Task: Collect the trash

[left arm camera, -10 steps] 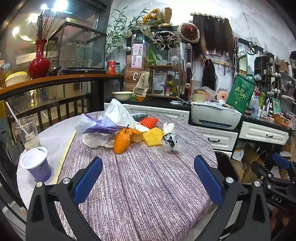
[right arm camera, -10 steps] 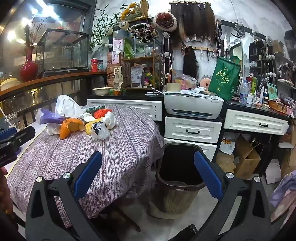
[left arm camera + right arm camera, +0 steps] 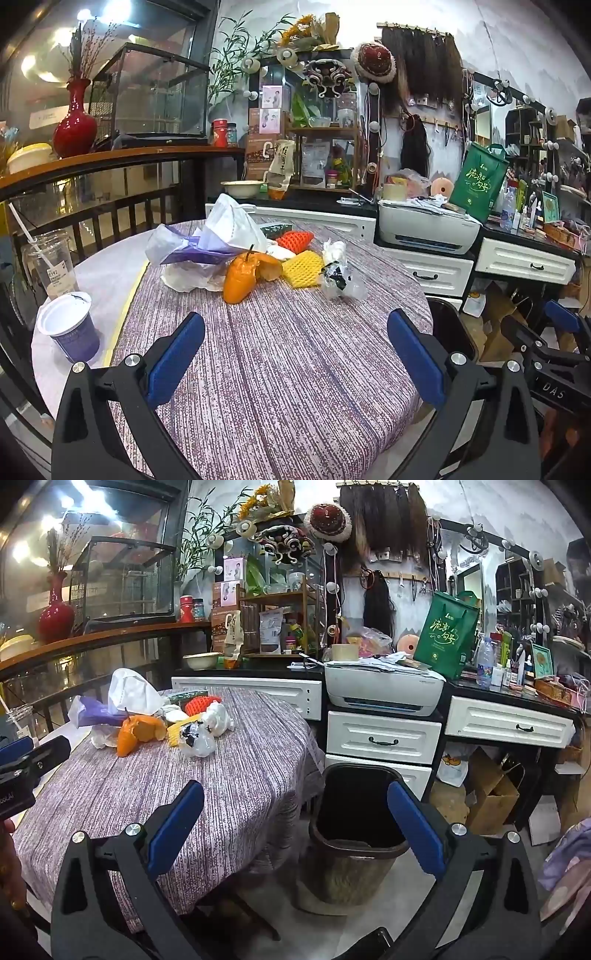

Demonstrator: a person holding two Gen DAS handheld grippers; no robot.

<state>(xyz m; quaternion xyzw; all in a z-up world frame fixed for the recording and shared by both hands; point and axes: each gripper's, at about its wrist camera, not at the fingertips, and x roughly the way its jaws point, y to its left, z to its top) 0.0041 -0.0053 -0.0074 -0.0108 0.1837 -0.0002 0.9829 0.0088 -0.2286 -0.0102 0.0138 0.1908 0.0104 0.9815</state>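
Left tongs: blue-padded fingers spread wide, gripping nothing, held above the near part of the desk.
Right tongs: spread wide as well, gripping nothing, held off the desk's right edge, above the floor and the bin.
Desk: round, covered by a purple and white streaked cloth.
Trash pile: heaped at the far side of the desk, well apart from both tongs.
Pile contents: a crumpled white bag on top; a purple wrapper under it; an orange pepper-shaped piece at the front; yellow foam netting just beside it; red foam netting behind; a clear plastic wrapper with black print on the right.
Bin: dark, open-topped, on the floor just beside the desk's right edge, below white drawers.
Paper cup: purple with a white lid, at the desk's left edge.
Clear cup: holds a straw, stands behind the paper cup; its sticker reads roughly "E192", the rest too small to read.
Green bag: upright on the back counter, printed with white Chinese characters I cannot make out.
Printer: white, beside the green bag, papers on top.
Other writing: "DAS" on the right tongs' body seen in the left view; letters ending "OOLAI" on the left tongs' body seen in the right view.
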